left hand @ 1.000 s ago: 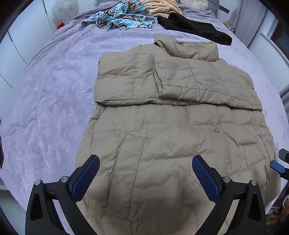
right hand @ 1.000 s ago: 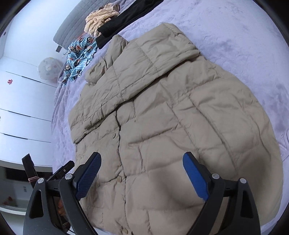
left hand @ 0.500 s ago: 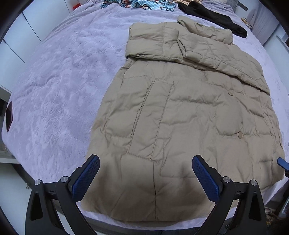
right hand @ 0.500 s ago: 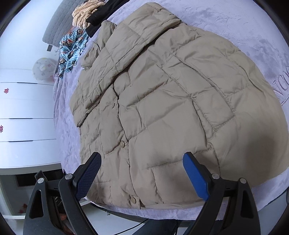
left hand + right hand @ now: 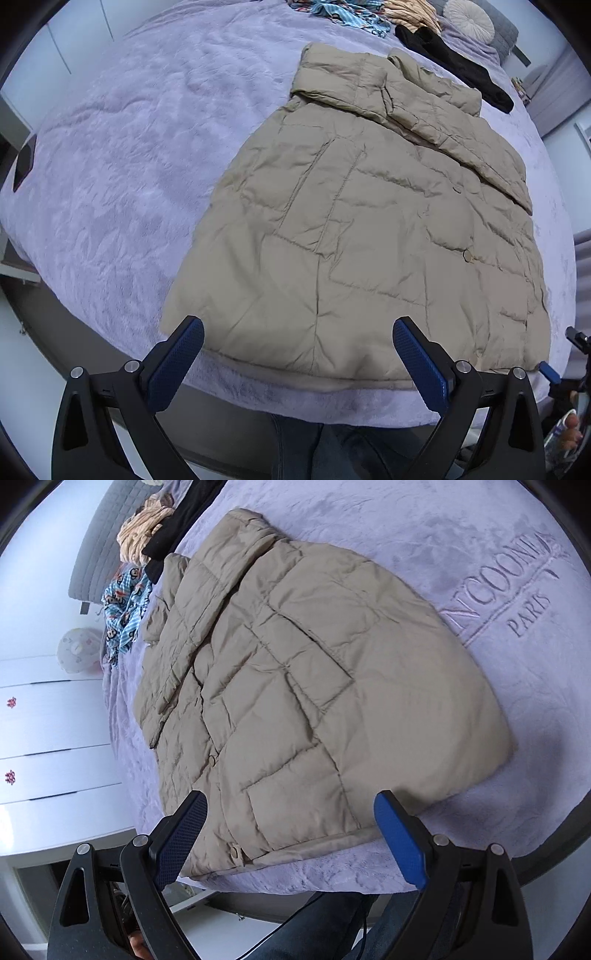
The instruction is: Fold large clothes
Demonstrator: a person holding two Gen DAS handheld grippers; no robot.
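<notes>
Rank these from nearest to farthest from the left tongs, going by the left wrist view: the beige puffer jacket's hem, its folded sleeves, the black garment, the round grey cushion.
1. Beige puffer jacket's hem, just ahead of the left tongs.
2. Folded sleeves, across the jacket's far end.
3. Black garment, beyond the collar, right.
4. Round grey cushion, at the bed's far end.

You worked in a home bedroom: a bed (image 5: 110, 155) under a lilac plush blanket (image 5: 480, 572), a grey padded headboard (image 5: 92, 554), a round cushion (image 5: 468, 16), loose clothes (image 5: 347, 11) piled at the far end, and white drawers (image 5: 44, 738) alongside.
</notes>
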